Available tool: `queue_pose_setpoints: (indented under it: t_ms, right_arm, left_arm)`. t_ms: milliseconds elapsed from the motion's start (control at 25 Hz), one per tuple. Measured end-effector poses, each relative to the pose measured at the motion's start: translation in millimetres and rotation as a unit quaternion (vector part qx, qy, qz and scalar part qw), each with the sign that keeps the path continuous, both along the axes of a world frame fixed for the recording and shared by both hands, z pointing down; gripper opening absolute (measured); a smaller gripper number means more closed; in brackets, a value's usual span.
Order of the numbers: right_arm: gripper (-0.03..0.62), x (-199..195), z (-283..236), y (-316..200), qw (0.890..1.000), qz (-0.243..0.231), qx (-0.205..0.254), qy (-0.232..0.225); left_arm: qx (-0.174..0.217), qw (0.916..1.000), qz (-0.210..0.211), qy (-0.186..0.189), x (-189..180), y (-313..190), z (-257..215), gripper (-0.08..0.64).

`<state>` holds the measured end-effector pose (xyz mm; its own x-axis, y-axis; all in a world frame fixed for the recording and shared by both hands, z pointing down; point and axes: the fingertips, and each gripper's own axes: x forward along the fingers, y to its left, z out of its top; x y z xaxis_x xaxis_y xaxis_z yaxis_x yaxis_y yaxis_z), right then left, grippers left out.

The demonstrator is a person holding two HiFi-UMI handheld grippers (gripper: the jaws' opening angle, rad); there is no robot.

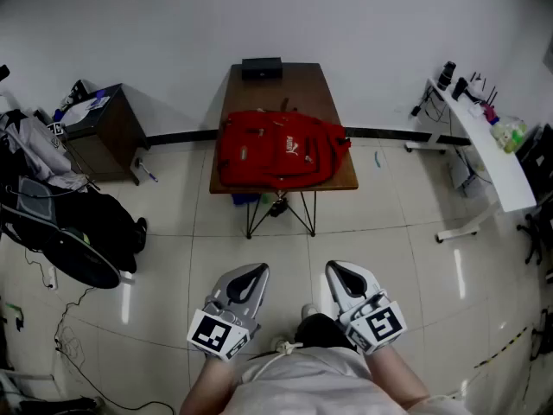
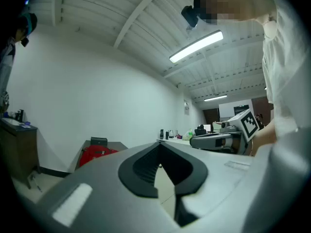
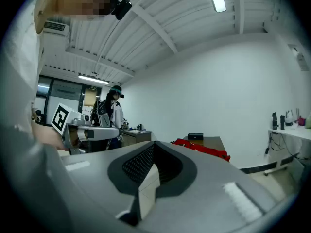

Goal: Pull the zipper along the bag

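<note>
A red backpack (image 1: 278, 150) lies flat on a small brown table (image 1: 285, 83) some way ahead of me; its zipper is too small to make out. Both grippers are held low near my body, far short of the table. The left gripper (image 1: 257, 270) and the right gripper (image 1: 335, 268) point toward the table, jaws together and holding nothing. In the left gripper view the left gripper (image 2: 159, 146) is shut, with the backpack (image 2: 96, 155) far off at the left. In the right gripper view the right gripper (image 3: 154, 144) is shut, with the backpack (image 3: 203, 150) beyond it.
A black box (image 1: 261, 67) sits at the table's far end. A dark cabinet (image 1: 108, 128), a black bag (image 1: 69, 232) and cables crowd the floor at left. A white desk (image 1: 488, 154) stands at right. Another person (image 3: 109, 113) stands far left in the right gripper view.
</note>
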<state>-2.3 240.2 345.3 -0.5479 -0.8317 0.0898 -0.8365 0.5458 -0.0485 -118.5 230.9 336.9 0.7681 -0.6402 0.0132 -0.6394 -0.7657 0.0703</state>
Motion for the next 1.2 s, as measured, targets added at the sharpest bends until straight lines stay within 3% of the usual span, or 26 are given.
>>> queue_pose_setpoints:
  t_ms: [320,480,560,720,920,1200]
  right_arm:
    - [0.008,18.7,13.4,-80.5,1.000,-0.008,-0.005,-0.016]
    - [0.008,42.1,19.5,-146.2,1.000,-0.016,-0.009,-0.022]
    - [0.008,56.5,22.0,-183.2,1.000,-0.023,-0.009,-0.011]
    - [0.008,87.1,27.9,-256.8,0.999,-0.038,-0.021,0.005]
    - [0.008,114.2,39.3,-327.8,0.997,-0.062,-0.047,0.000]
    - [0.008,114.0,68.5,-382.8,0.991,-0.103,-0.081,0.001]
  left_arm:
    - [-0.006,0.9997,-0.021,-0.012,8.1,-72.7,17.6,0.006]
    - [0.007,0.9986,-0.013,-0.051,43.7,-134.9,29.7,0.006]
    - [0.005,0.9986,-0.007,-0.052,65.7,-170.9,32.4,0.006]
    - [-0.022,0.9989,-0.016,-0.037,97.7,-242.7,43.6,0.006]
    - [-0.052,0.9967,-0.039,-0.048,119.5,-310.5,64.9,0.006]
    - [-0.096,0.9918,-0.054,-0.065,136.2,-358.0,96.0,0.006]
